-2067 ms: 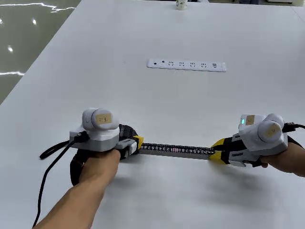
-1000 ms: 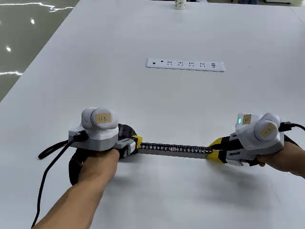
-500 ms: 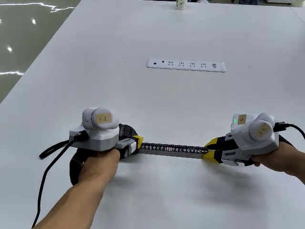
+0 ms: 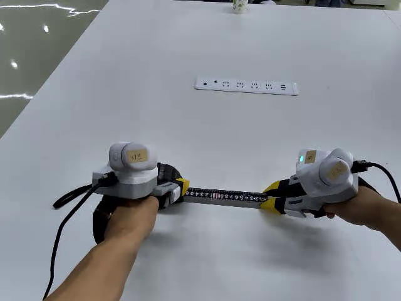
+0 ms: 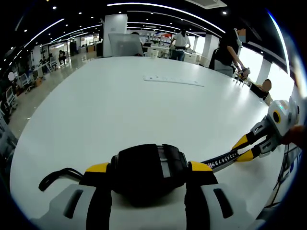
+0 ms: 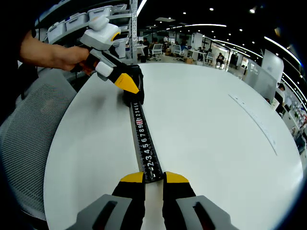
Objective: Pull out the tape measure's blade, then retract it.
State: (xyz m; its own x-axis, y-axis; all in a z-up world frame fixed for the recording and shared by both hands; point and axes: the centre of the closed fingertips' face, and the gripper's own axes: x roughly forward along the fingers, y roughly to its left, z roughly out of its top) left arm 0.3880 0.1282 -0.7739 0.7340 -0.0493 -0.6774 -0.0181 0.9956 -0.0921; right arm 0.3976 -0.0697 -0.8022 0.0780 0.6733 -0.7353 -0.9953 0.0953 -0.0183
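Near the workbench's (image 4: 250, 37) front edge, the blade (image 4: 222, 196) lay drawn out flat.
My left gripper (image 5: 148, 167) clamped the black tape measure case (image 5: 148, 184); my right gripper (image 6: 154, 178) pinched the blade's tip. I judged the blade thin, springy, best held by its end; its hook was hidden between the jaws.

table (image 4: 188, 37) white | power strip (image 4: 245, 86) mid-table | cup (image 4: 239, 5) at far edge | mesh chair (image 6: 29, 143) beside table

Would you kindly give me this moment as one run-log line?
left gripper: shut on tape measure | right gripper: shut on blade | blade: extended between grippers
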